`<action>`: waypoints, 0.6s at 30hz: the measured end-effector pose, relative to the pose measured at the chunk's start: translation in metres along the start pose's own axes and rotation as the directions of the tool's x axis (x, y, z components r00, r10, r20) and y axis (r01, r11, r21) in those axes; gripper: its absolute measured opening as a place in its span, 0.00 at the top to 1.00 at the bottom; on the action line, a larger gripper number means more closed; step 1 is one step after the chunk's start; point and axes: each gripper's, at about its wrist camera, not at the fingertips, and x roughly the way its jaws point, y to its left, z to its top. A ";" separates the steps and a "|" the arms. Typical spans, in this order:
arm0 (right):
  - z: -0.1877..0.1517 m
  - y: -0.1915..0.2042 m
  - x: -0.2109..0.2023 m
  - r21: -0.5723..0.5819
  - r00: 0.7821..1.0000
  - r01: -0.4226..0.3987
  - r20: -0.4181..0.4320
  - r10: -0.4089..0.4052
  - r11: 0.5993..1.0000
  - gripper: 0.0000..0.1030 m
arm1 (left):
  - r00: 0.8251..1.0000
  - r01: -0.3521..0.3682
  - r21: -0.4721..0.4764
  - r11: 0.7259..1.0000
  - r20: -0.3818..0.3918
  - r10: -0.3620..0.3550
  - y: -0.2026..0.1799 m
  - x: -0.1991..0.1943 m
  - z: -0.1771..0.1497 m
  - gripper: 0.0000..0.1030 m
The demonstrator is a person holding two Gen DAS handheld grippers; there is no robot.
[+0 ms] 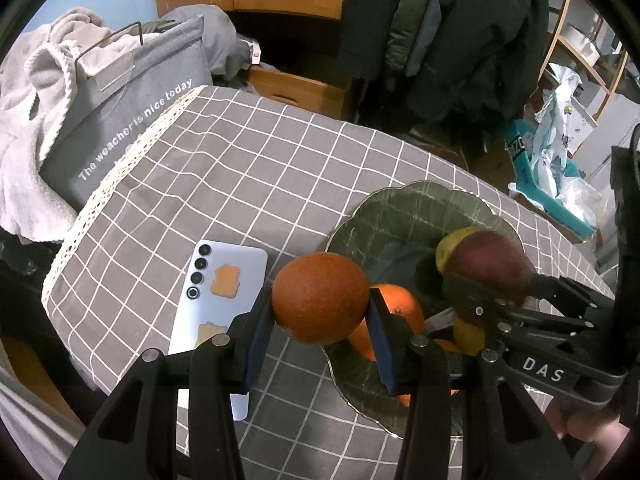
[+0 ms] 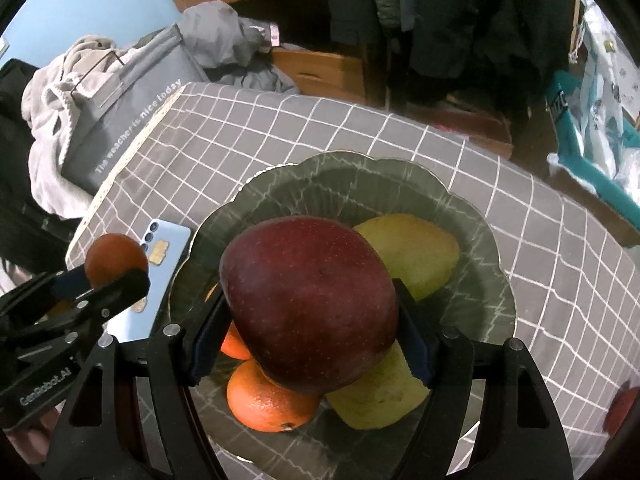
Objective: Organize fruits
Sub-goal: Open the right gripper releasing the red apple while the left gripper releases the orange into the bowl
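The left claw (image 1: 320, 316) pinched a dark orange (image 1: 320, 297) between its two blue pads, which pressed on either side of the fruit. It held the orange in the air at the near-left rim of the plate (image 1: 420, 204), above the checked cloth. The right claw (image 2: 312, 332) stood wide, yet its pads touched both flanks of a big red mango (image 2: 310, 304), so it gripped that fruit and carried it over the middle of the plate.

Under the mango, the plate already bore two bright oranges (image 2: 268, 404) at its near side. A yellow-green mango (image 2: 412, 252) lay toward the far right, and another yellow fruit (image 2: 380, 396) lay near the right pad. Whether the red mango touched the fruit below it could not be told from either view.

Just left of the plate lay a pale blue phone (image 1: 224, 292), face down on the worktop (image 1: 240, 168). Beyond the worktop's lace edge stood a grey bag (image 1: 132, 120) with printed words, heaped about with a pale blanket (image 1: 36, 92).

By the look of things the task was well along: four fruits sat on the plate and two more hung ready to be set down. A red shape (image 2: 620, 408) at the right edge of the right view might be one more fruit left to gather, though it was too blurred to be sure.
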 end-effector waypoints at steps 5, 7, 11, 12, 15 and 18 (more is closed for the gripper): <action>0.005 -0.001 -0.014 0.008 0.999 -0.005 0.051 0.005 1.000 0.17 | 1.000 0.002 0.007 1.000 -0.001 -0.002 -0.001 0.001 -0.001 0.55; 0.006 -0.006 -0.021 0.022 0.998 0.001 0.066 -0.002 1.000 0.17 | 1.000 0.005 0.012 1.000 0.000 -0.005 -0.004 -0.001 -0.001 0.55; 0.007 -0.020 -0.030 0.069 0.996 0.019 0.087 -0.025 0.997 0.17 | 1.000 0.024 0.025 0.999 0.004 -0.024 -0.011 -0.003 -0.002 0.55; 0.006 -0.023 -0.032 0.081 0.996 0.024 0.089 -0.031 0.996 0.17 | 0.999 0.033 0.029 0.999 0.004 -0.033 -0.014 -0.003 -0.002 0.55; 0.002 -0.036 -0.038 0.127 0.995 0.022 0.097 -0.035 0.992 0.17 | 0.998 0.062 0.046 0.997 -0.009 -0.062 -0.023 -0.001 -0.004 0.55; -0.003 -0.048 -0.044 0.162 0.994 0.024 0.103 -0.041 0.986 0.17 | 0.997 0.079 0.064 0.995 -0.016 -0.078 -0.035 0.003 -0.006 0.55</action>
